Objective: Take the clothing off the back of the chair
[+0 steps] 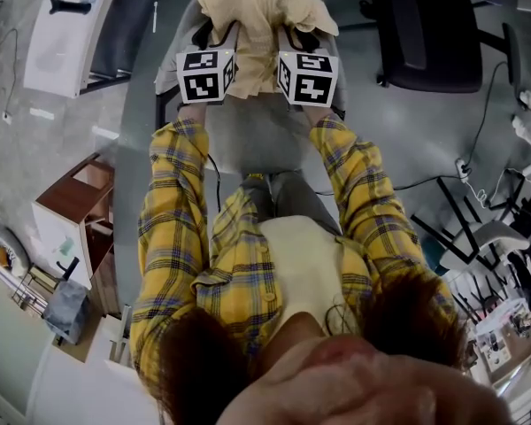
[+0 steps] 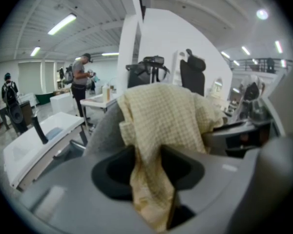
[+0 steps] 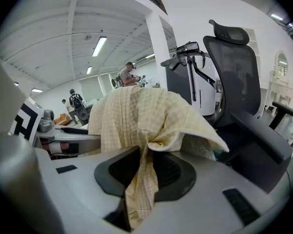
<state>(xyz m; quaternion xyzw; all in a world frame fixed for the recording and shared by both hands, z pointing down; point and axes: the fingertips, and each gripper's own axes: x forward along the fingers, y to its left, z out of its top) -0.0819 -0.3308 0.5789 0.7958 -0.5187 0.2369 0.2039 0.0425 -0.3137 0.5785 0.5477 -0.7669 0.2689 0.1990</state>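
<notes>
Both sets of jaws are clamped on fabric. The left gripper (image 2: 149, 160) has a thick fold of the pale yellow checked clothing (image 2: 163, 116) squeezed btwn its pads, and the right gripper (image 3: 145, 167) nips a thinner fold. One grip per side, prob. so the piece lifts evenly & doesn't slide off one end. The clothing sits heaped over the top of the grey chair back (image 2: 103, 130), not yet lifted clear. The person's arms in yellow plaid sleeves (image 1: 164, 211) reach fwd over the seat (image 1: 257, 135).
</notes>
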